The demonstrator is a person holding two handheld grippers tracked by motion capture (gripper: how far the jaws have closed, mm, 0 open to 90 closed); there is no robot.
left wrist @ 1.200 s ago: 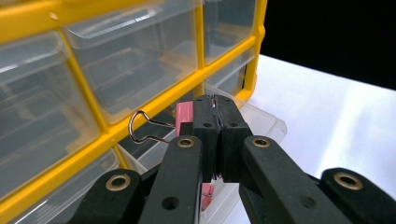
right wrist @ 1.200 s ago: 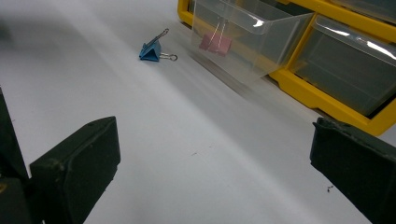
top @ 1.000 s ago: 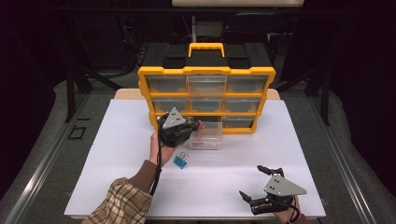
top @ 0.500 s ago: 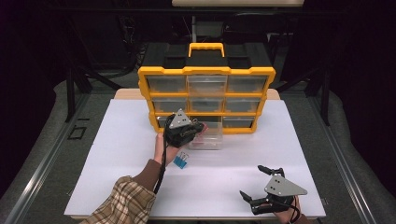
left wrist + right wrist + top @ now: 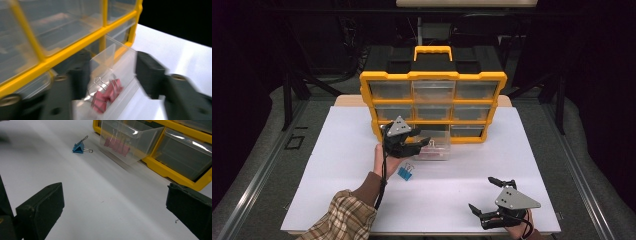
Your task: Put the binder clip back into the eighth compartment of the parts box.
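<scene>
Left gripper [image 5: 419, 145], jaws just parted and hanging over the pulled-out clear drawer [image 5: 434, 146] of the yellow organizer [image 5: 434, 76], has evidently let pink clips [image 5: 106, 95] fall inside, while one blue clip [image 5: 405, 173] waits nearer, the open right gripper [image 5: 484, 199] idle at the near right.

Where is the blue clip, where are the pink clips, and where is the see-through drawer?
blue clip [image 5: 79, 147]: right gripper view, on its blue body.
pink clips [image 5: 108, 95]: left gripper view, on the pink pile inside the drawer.
see-through drawer [image 5: 140, 146]: right gripper view, on its clear side wall.
</scene>
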